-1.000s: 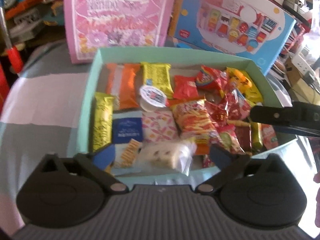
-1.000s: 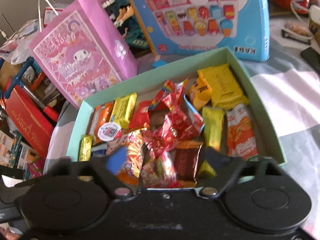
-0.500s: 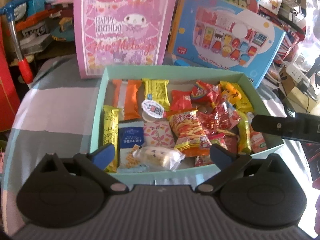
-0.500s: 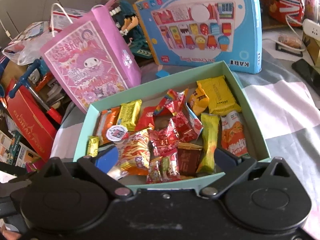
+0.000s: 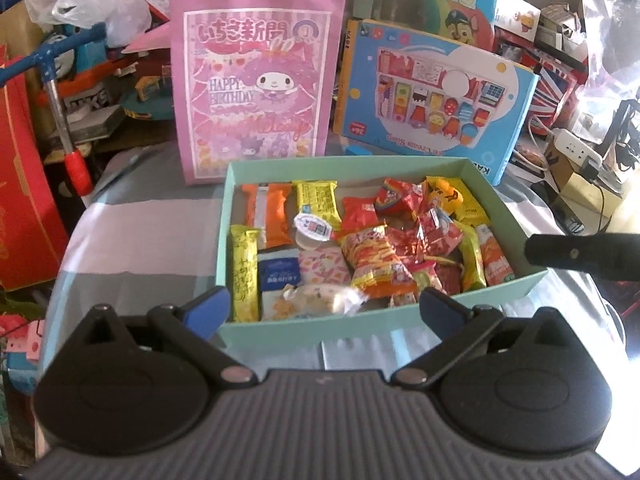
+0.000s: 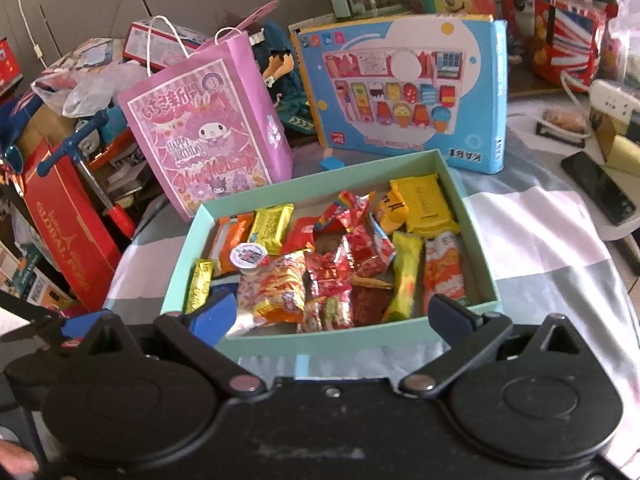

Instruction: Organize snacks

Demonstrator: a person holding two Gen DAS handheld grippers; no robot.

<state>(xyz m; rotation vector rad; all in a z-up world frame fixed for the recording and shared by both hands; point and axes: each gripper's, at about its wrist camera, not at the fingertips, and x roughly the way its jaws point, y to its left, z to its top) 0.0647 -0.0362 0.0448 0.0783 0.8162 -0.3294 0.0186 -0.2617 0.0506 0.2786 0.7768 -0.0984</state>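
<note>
A mint-green box (image 5: 380, 332) (image 6: 320, 340) on the checked cloth holds several wrapped snacks. Among them are a clear-wrapped white pastry (image 5: 320, 298) at the near wall, a yellow bar (image 5: 244, 276), a striped chips pack (image 5: 376, 260) (image 6: 280, 292) and a jelly cup (image 5: 312, 228) (image 6: 248, 256). My left gripper (image 5: 322, 306) hovers open above the box's near wall, holding nothing. My right gripper (image 6: 332, 312) is also wide open and empty, over the near wall from the other side. One of its black fingers (image 5: 580, 256) shows at the box's right edge.
A pink gift bag (image 5: 256, 96) (image 6: 208, 136) and a blue toy box (image 5: 436, 92) (image 6: 404, 88) stand right behind the snack box. A red carton (image 5: 24, 200) and clutter crowd the left. A phone (image 6: 600, 188) and a power strip (image 6: 616, 100) lie at the right.
Both grippers have drawn back and upward from the box, which now looks smaller. The clear-wrapped pastry, earlier between the left fingers, stays in the box's near end. The right jaws widened slightly.
</note>
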